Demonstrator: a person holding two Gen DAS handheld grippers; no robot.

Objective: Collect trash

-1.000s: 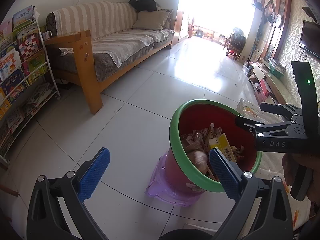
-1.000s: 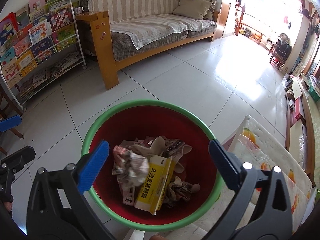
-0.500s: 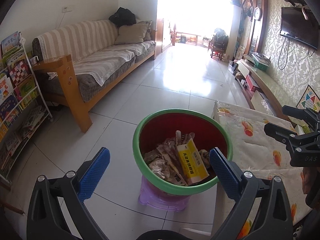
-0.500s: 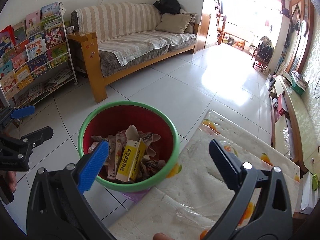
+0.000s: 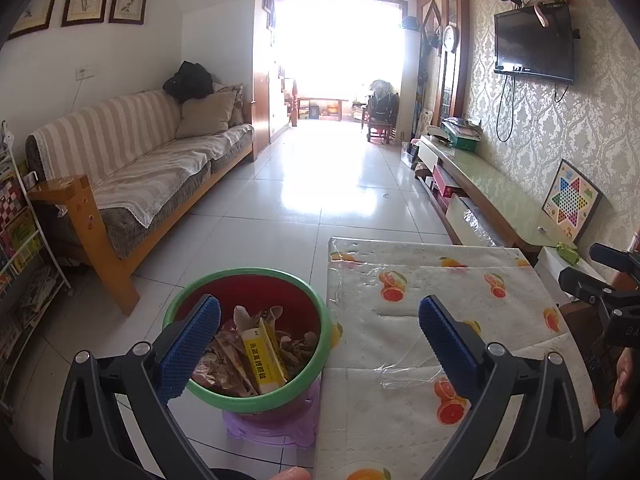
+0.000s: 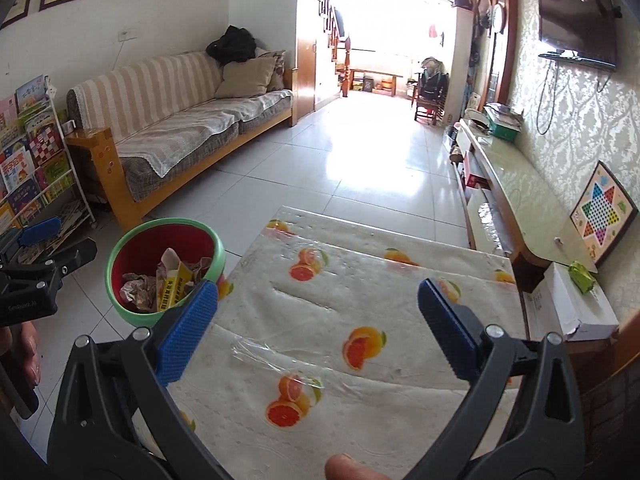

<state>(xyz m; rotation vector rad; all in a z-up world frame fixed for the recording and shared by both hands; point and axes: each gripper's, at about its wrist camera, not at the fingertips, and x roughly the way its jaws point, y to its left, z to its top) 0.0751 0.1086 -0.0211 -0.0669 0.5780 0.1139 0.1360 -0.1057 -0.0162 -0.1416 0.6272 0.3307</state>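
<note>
Both the left hand-held gripper (image 5: 320,344) and the right hand-held gripper (image 6: 318,324) are released and carry nothing. The fruit-print plastic-covered worktop (image 6: 360,304) looks bare, so collecting seems finished; next, scan for leftovers. Off its left edge, the green-rimmed red plastic bin (image 5: 316,304) holds crumpled wrappers (image 5: 224,356) and a yellow carton (image 5: 264,356).

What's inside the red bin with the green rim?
The red bin holds a yellow cardboard box standing among crumpled paper wrappers. Anything beneath that pile is covered.
</note>
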